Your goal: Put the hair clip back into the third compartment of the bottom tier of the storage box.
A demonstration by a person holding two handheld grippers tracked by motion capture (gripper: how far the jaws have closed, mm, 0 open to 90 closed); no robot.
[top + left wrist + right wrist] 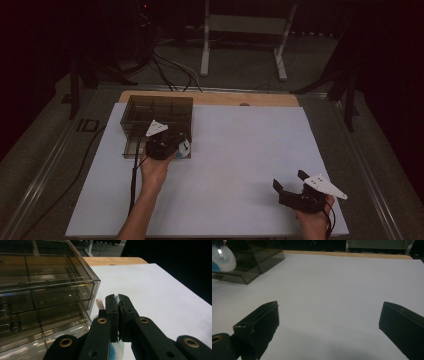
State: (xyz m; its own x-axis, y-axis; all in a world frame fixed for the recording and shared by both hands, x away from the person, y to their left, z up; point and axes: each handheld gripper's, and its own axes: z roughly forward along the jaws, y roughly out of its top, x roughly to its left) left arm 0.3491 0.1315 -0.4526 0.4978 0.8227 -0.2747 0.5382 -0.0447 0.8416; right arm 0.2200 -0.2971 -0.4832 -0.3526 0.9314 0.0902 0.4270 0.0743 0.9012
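Left hand-held gripper (pixel 118 298) pinches a white-blue item (pixel 222 258) beside the box (pixel 45 290).

The left gripper (pixel 176 141) sits at about ten o'clock, its forearm reaching up from six, jaws pressed together on a thin white-and-blue object (pixel 117 350). The right gripper (pixel 290 183) rests near four o'clock, jaws spread wide, pointing toward ten o'clock.
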